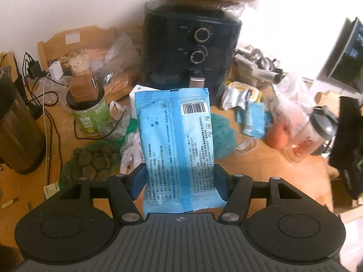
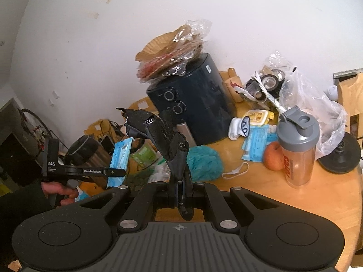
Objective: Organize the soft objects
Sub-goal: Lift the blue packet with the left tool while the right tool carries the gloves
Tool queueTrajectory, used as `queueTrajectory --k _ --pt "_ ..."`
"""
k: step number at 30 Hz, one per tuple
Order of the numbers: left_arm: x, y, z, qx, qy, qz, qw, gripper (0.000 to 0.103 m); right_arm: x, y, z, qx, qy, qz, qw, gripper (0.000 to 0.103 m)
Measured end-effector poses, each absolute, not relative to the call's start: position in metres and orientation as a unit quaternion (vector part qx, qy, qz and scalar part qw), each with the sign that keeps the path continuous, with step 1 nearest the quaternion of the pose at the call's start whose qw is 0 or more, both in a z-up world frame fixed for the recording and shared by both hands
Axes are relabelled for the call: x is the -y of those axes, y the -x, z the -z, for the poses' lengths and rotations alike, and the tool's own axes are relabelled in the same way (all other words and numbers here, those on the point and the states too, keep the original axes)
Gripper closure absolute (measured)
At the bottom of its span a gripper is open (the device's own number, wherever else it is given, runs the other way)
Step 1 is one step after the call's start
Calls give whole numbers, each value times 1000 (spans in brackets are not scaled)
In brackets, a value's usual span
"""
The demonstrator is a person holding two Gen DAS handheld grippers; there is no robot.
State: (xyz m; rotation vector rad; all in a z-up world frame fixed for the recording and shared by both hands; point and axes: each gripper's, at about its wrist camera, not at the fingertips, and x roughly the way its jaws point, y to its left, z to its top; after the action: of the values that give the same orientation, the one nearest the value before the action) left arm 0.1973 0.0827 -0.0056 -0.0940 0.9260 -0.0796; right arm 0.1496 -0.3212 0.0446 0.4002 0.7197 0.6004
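My left gripper (image 1: pixel 179 182) is shut on the lower part of a light blue wipes packet (image 1: pixel 177 136), printed back towards the camera, held upright above the table. The right wrist view shows the same left gripper (image 2: pixel 118 172) and blue packet (image 2: pixel 120 156) at the left, with a person's hand (image 2: pixel 59 190) on the handle. My right gripper (image 2: pixel 180 195) is shut on a black glove (image 2: pixel 158 133) that stands up and flops to the left. A teal puff (image 2: pixel 204 161) lies on the wooden table (image 2: pixel 261 195) just beyond it.
A dark air fryer (image 2: pixel 192 104) with bagged paper liners on top stands at the back. To its right lie a white sock (image 2: pixel 238 127), more blue packets (image 2: pixel 258 140), a white strap (image 2: pixel 236 170), an apple (image 2: pixel 273 156), a shaker bottle (image 2: pixel 297 149) and a plastic bag (image 2: pixel 313 104). A green-labelled jar (image 1: pixel 90 115) and cables crowd the left.
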Motion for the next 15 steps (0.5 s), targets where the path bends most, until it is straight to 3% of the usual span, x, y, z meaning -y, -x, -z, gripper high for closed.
queueTrajectory --k 15 --pt "-65 -131 -21 -443 58 81 891 43 317 -121 -44 -347 -198 -320 859 97"
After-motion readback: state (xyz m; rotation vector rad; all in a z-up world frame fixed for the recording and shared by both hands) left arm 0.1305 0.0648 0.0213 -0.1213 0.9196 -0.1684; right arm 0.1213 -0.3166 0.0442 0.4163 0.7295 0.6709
